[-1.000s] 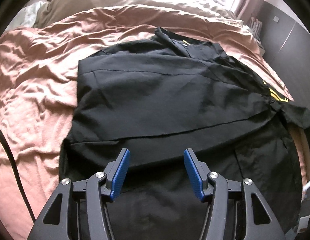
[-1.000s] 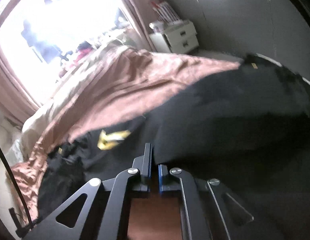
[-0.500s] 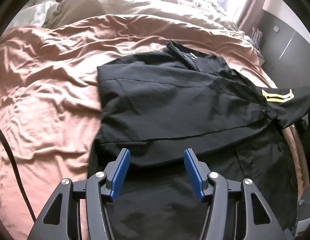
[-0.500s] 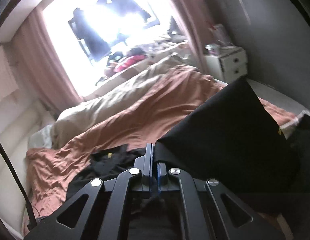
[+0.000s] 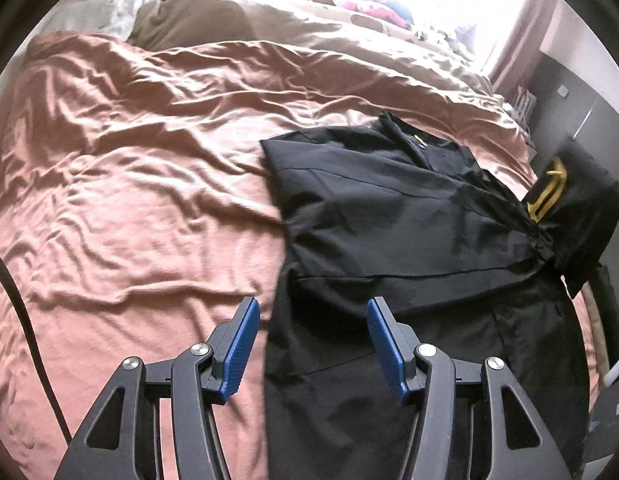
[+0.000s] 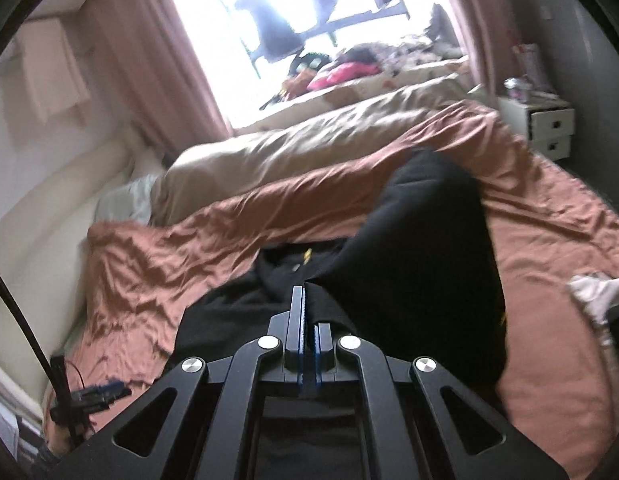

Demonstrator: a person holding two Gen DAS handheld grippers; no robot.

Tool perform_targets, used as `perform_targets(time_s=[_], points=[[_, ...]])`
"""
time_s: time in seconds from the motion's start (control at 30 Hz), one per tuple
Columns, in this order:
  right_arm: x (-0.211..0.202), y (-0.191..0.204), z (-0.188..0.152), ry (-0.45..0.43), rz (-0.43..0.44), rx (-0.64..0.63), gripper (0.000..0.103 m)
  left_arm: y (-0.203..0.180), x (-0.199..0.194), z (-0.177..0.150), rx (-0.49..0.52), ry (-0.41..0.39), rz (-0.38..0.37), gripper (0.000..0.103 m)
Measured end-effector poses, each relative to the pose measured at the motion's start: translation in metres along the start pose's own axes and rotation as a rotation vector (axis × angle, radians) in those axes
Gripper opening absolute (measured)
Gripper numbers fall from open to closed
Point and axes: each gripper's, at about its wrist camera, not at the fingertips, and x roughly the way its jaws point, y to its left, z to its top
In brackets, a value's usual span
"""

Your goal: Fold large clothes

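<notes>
A large black garment (image 5: 409,232) lies partly folded on the pink bedsheet (image 5: 129,184). Its right sleeve with a yellow logo (image 5: 549,196) is lifted off the bed at the right. My left gripper (image 5: 311,344) is open and empty, hovering over the garment's near left edge. My right gripper (image 6: 307,320) is shut on the black sleeve (image 6: 429,248), holding it raised above the bed; the rest of the garment (image 6: 237,308) lies below it.
A beige duvet (image 5: 237,20) and pillow lie at the head of the bed. A white bedside drawer unit (image 6: 549,128) stands by the dark wall. A bright window with curtains (image 6: 157,40) is behind. A black cable (image 5: 25,320) runs at left.
My right gripper has lifted the sleeve up off the bed and swung it leftward over the garment. My left gripper has shifted left, so the garment sits further right in its view.
</notes>
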Motion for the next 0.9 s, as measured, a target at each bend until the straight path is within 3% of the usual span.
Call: perform_targets(time_s=[0.23,0.4,0.53,0.63,0.67,0.73,0.77,0.8,0.9], points=[[0.088,0.018,-0.007,0.173,0.050,0.007,0.000,0.024,-0.005,-0.011,-0.022,0.005,0.016,0.058],[0.138,0.023,-0.025,0.327,0.001,0.007,0.000,0.040,-0.002,-0.020,-0.027,0.024,0.041,0.058],[0.156,0.017,-0.036,0.419,-0.057,0.004,0.004,0.051,0.001,-0.025,-0.050,0.030,0.046,0.058],[0.154,-0.004,-0.034,0.450,-0.010,0.075,0.008,0.052,0.004,-0.026,-0.064,0.036,0.040,0.058],[0.150,-0.012,-0.031,0.459,0.014,0.103,0.013,0.051,0.005,-0.026,-0.066,0.038,0.036,0.058],[0.137,-0.025,-0.028,0.466,0.050,0.133,0.038,0.044,0.005,-0.026,-0.062,0.037,0.029,0.058],[0.130,-0.029,-0.026,0.458,0.068,0.134,0.062,0.041,0.005,-0.025,-0.057,0.035,0.026,0.058],[0.123,-0.032,-0.025,0.446,0.079,0.129,0.072,0.036,0.005,-0.024,-0.050,0.033,0.021,0.058],[0.098,-0.044,-0.018,0.415,0.090,0.115,0.072,0.023,0.005,-0.023,-0.027,0.030,0.013,0.058]])
